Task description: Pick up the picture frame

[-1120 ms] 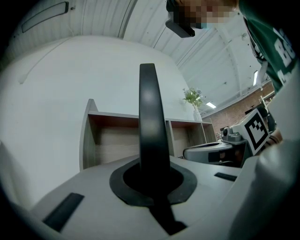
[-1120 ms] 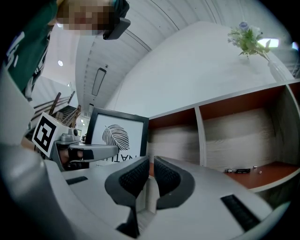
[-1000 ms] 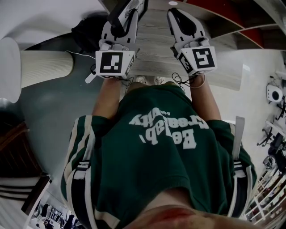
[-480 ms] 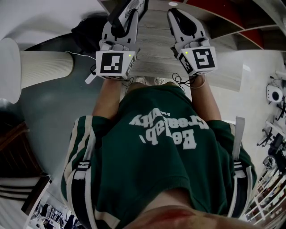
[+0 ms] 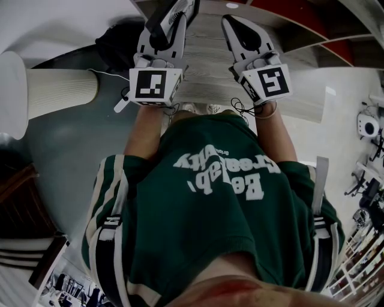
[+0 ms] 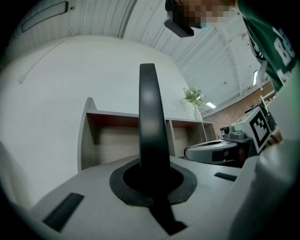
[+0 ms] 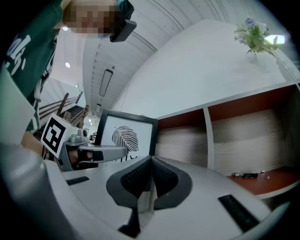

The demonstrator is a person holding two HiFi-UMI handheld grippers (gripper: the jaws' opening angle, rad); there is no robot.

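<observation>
1. Two tools are held out side by side in front of the person's green shirt [image 5: 210, 204], both pointing roughly level toward a shelf unit.
2. The left tool [image 5: 174, 12] is clamped narrowly on the picture frame [image 7: 127, 136]. The frame's thin dark edge rises straight up from between the pads.
3. The frame stands upright in that grip, off any surface. Seen from the left tool it is edge-on. Its printed face, a dark feather-like leaf on white inside a black border, is turned toward the right tool. Its lower part is hidden behind the left tool, so I cannot tell its long axis.
4. The right tool [image 5: 235, 25] is empty, just beside the left one, with its ribbed pads pressed together.
5. Beyond them is the open wooden shelf unit [image 7: 206, 136] against a white wall [image 6: 70, 75].
6. A small sprig of flowers [image 7: 255, 35] stands on top of the shelf unit.
</observation>
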